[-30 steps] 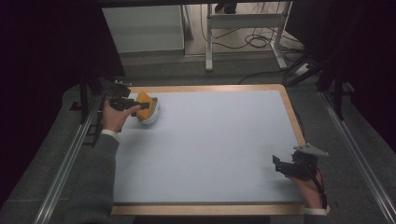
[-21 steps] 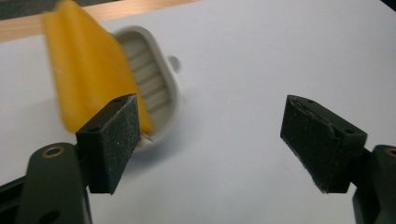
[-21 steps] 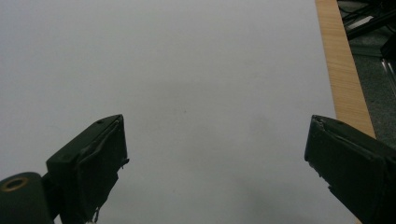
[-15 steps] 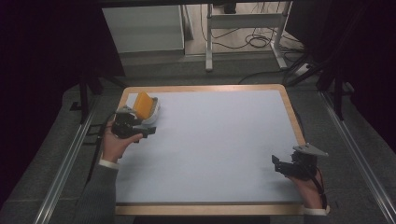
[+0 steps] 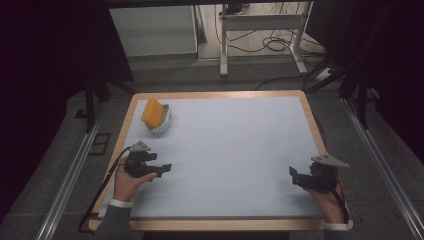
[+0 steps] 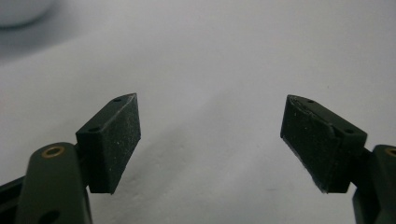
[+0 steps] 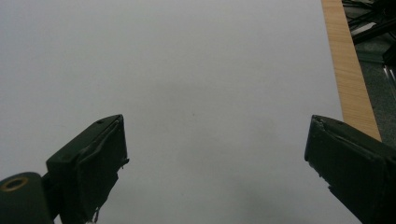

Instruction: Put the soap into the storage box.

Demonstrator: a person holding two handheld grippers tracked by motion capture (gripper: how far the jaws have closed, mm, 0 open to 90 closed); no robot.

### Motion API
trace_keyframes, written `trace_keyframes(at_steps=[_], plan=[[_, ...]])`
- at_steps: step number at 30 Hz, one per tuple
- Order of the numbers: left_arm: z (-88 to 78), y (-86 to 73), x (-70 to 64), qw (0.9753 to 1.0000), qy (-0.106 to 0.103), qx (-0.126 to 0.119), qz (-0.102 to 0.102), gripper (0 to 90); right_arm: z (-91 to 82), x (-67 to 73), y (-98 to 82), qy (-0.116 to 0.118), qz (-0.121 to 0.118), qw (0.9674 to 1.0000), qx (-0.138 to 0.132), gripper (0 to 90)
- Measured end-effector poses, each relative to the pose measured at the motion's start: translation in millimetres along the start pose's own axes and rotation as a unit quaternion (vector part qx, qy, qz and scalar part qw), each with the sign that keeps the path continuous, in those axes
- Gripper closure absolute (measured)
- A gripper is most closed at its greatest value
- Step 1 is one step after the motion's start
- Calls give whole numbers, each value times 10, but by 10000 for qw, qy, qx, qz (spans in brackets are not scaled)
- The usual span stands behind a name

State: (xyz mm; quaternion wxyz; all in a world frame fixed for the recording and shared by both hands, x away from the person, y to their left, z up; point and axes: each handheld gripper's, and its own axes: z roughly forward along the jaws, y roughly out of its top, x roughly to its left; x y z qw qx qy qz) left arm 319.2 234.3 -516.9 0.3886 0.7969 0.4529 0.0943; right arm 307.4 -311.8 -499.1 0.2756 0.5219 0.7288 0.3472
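One orange sponge (image 5: pixel 152 112) tilted upright in white bowl (image 5: pixel 161 125).

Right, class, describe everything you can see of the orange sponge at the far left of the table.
The orange sponge is a flat, rectangular block, soft and foam-like by its look. It stands tilted on edge in a small white bowl, leaning on the rim, near the far left corner of the pale blue table. Only the bowl touches it. The left hand-held gripper lies nearer the person, apart from it, jaws open.
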Motion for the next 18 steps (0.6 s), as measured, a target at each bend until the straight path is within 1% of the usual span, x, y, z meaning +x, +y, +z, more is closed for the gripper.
trace_keyframes(at_steps=[1,2,4,5,6,9,14,18], plan=[[10,-4,-2,10000,32,64,29,204,3,3,-1,9,-18,10000,-2,57],[13,-6,-2,9999,67,67,35,204,6,8,-1,13,-28,10000,-4,57],[18,-8,-5,10000,56,42,26,205,15,21,-5,17,-53,10000,3,57],[23,-10,-8,10000,58,49,27,205,15,21,-5,17,-53,10000,3,57],[38,-15,-9,9999,104,85,65,205,14,21,-3,29,-66,10000,-7,57],[46,-28,-6,9999,102,115,76,202,11,21,0,26,-64,10000,-22,57],[35,-45,6,9999,108,105,8,201,-3,9,4,11,-91,9999,-57,57],[38,-46,7,9999,101,111,7,201,-7,8,7,5,-92,9999,-73,57]])
